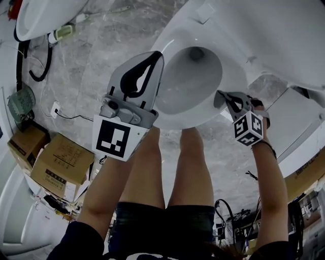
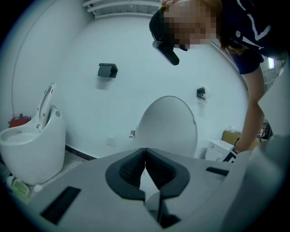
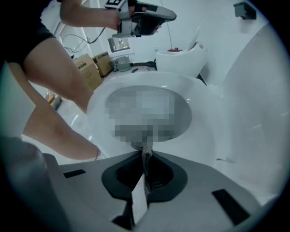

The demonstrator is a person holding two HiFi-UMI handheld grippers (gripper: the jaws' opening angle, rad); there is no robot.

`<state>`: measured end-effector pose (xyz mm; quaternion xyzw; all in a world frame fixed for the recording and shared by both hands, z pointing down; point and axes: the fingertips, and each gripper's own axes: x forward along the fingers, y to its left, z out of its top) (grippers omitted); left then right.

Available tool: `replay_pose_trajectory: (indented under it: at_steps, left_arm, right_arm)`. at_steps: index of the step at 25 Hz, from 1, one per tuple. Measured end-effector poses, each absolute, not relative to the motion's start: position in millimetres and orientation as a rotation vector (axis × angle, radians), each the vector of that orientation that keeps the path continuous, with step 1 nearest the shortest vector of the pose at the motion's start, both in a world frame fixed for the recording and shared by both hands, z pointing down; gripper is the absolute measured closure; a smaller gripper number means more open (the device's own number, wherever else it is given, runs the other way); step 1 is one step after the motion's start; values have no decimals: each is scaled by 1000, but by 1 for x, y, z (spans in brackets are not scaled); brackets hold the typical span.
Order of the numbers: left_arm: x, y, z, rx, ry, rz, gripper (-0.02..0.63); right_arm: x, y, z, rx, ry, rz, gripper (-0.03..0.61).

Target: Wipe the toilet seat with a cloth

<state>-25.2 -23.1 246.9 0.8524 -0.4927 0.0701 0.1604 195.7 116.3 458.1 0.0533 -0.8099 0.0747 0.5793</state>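
The white toilet (image 1: 195,121) stands in front of me with its lid (image 1: 264,30) raised. My right gripper (image 1: 222,95) is at the seat's right front edge, shut on a small grey cloth (image 3: 146,151); only a twisted bit of the cloth shows between the jaws, just above the seat rim (image 3: 136,84). The cloth is hidden in the head view. My left gripper (image 1: 159,55) is held up over the left side of the bowl, shut and holding nothing. In its own view the left gripper (image 2: 145,152) points at the upright lid (image 2: 168,127).
My bare legs (image 1: 152,167) stand close against the toilet's front. Cardboard boxes (image 1: 61,162) lie on the floor at left, with cables (image 1: 35,71) and a second white toilet (image 1: 45,15) beyond. That second toilet (image 2: 31,145) stands by the wall.
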Motion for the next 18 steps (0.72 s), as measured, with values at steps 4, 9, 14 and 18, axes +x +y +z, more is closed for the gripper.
replay_pose_trajectory:
  at_steps: [4, 9, 14, 18]
  left_arm:
    - [-20, -23, 246, 2442, -1395, 203, 594]
    - [-14, -24, 246, 2455, -1384, 217, 594]
    - [-8, -19, 244, 2457, -1377, 213, 594]
    - [-1, -19, 246, 2459, -1361, 213, 594]
  right_arm:
    - [205, 119, 455, 122, -1905, 124, 543]
    - [216, 27, 447, 299, -1915, -46, 543]
    - [224, -4, 436, 387, -1930, -63, 543]
    - [239, 19, 439, 474, -1935, 34, 543]
